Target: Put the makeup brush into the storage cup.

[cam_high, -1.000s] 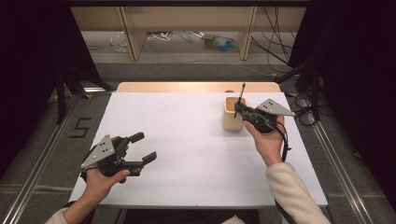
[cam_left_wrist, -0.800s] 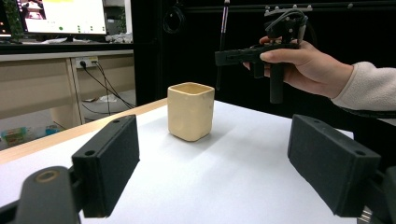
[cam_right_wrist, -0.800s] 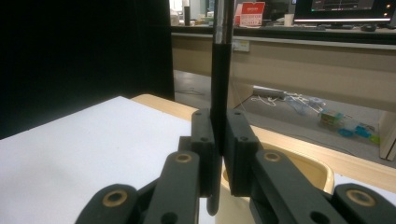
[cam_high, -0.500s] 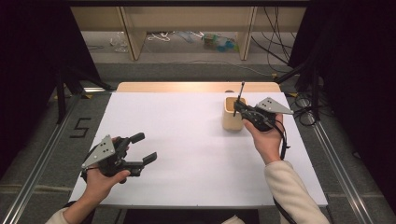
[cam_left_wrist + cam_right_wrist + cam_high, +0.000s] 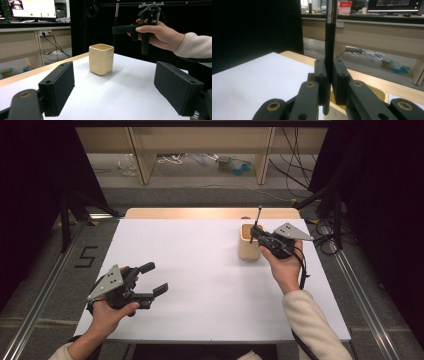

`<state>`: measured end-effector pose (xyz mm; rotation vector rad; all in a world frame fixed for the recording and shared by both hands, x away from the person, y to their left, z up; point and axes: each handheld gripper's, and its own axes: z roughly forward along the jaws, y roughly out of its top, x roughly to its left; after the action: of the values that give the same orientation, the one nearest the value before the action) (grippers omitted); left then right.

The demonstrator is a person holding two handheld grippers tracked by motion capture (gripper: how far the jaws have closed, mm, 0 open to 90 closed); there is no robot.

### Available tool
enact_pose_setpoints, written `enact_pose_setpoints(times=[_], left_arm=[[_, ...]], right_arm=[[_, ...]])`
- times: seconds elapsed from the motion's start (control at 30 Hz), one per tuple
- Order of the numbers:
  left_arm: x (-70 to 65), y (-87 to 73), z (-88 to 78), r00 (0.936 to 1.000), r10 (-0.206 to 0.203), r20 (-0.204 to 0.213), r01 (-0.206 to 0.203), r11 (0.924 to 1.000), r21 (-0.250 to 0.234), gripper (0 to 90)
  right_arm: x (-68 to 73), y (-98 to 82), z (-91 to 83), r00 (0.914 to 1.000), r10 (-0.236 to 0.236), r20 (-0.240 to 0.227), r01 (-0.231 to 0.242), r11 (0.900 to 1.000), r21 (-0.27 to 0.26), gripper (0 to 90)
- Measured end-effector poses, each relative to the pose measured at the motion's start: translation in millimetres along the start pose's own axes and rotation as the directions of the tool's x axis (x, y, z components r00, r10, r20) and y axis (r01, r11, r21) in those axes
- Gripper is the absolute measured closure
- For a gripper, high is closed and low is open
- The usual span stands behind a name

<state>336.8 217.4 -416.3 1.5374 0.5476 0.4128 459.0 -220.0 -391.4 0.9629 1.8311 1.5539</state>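
two grippers are in our hands over the white table [image 5: 210, 285], and we place everything by the cream cup [image 5: 248, 243] that stands toward the far right of that sheet. nearest to us, well apart from the cup on its near left side, our left gripper [image 5: 156, 279] hovers low above the table with its jaws spread wide and nothing between them; in the left gripper view the two black pads [image 5: 58, 87] frame the cup [image 5: 101, 59] from a distance, and the cup stands upright with its mouth open. farther off, just at the cup's right edge, our right gripper [image 5: 255, 234] is held in the right hand [image 5: 284, 267] with its jaws pressed together on a thin black pen [image 5: 257, 221]. the pen stands nearly upright, its lower end over the cup's mouth and its top rising above the gripper. in the right gripper view the pads pinch the pen [image 5: 330, 45] from both sides, and its tip hangs just below them above the cup's rim [image 5: 379, 93]. beyond the cup runs the table's bare wooden edge [image 5: 200, 213], and past that the floor with loose cables [image 5: 172, 160].
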Motion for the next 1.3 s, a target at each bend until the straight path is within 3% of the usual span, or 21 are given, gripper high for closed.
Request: enact_pose_setpoints(times=[0.23,0.83,0.87,1.3], left_arm=[[0.1,0.2,-0.1,1.0000,0.000,0.000,0.000,1.0000,0.000,16.6],[0.5,0.2,0.2,1.0000,0.003,0.004,-0.003,1.0000,-0.001,16.6],[0.4,0.2,0.1,1.0000,0.001,0.003,-0.001,1.0000,-0.002,16.6],[0.2,0.3,0.0,1.0000,-0.003,0.003,0.003,1.0000,-0.001,16.6]], right_arm=[[-1.3,0.1,2.9,1.0000,-0.003,-0.001,0.003,1.000,0.017,84.1],[-5.5,1.0,9.3,0.9999,-0.005,0.016,0.005,1.000,0.000,84.1],[-6.1,1.6,8.5,0.9998,-0.009,0.019,0.009,1.000,0.017,84.1],[-9.9,2.0,11.7,0.9994,-0.005,0.034,0.005,1.000,-0.003,84.1]])
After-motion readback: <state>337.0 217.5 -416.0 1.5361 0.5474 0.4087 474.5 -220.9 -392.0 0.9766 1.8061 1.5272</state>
